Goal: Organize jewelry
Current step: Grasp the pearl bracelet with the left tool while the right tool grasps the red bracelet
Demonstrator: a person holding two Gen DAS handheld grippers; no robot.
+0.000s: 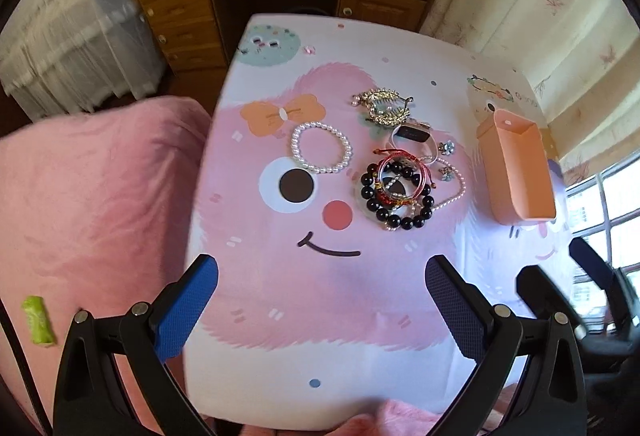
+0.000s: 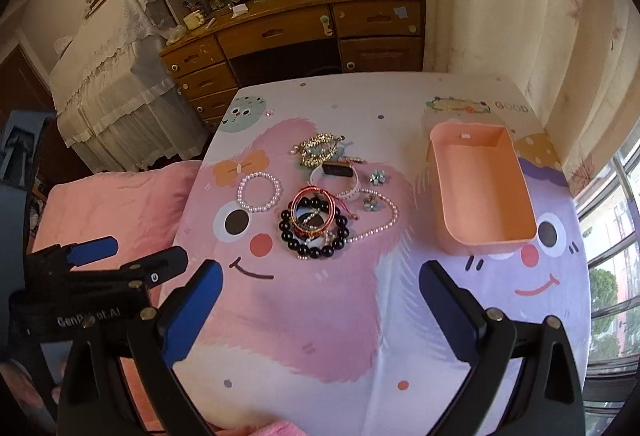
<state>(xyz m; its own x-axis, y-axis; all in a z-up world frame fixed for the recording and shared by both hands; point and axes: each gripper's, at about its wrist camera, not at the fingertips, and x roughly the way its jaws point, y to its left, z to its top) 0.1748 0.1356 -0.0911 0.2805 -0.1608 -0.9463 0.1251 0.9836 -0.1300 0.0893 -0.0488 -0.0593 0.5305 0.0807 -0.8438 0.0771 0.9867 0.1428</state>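
A heap of jewelry lies mid-table: a white pearl bracelet (image 1: pixel 320 147) (image 2: pixel 259 193), a black bead bracelet (image 1: pixel 396 196) (image 2: pixel 314 232) with red string bangles (image 1: pixel 400 172) on top, a gold hair clip (image 1: pixel 382 106) (image 2: pixel 318 149), a white watch band (image 1: pixel 412 138) (image 2: pixel 336 172) and a pearl necklace (image 2: pixel 380 220). To their right stands an empty orange box (image 1: pixel 516 172) (image 2: pixel 480 188). My left gripper (image 1: pixel 320 284) and right gripper (image 2: pixel 320 286) hover open above the near part of the table, short of the jewelry, holding nothing.
The table (image 1: pixel 320 336) wears a pink and white cartoon cloth. A pink blanket (image 1: pixel 92 196) lies to its left with a green wrapper (image 1: pixel 38 320) on it. A wooden desk (image 2: pixel 304 32) stands behind. A window (image 2: pixel 616 276) is at the right.
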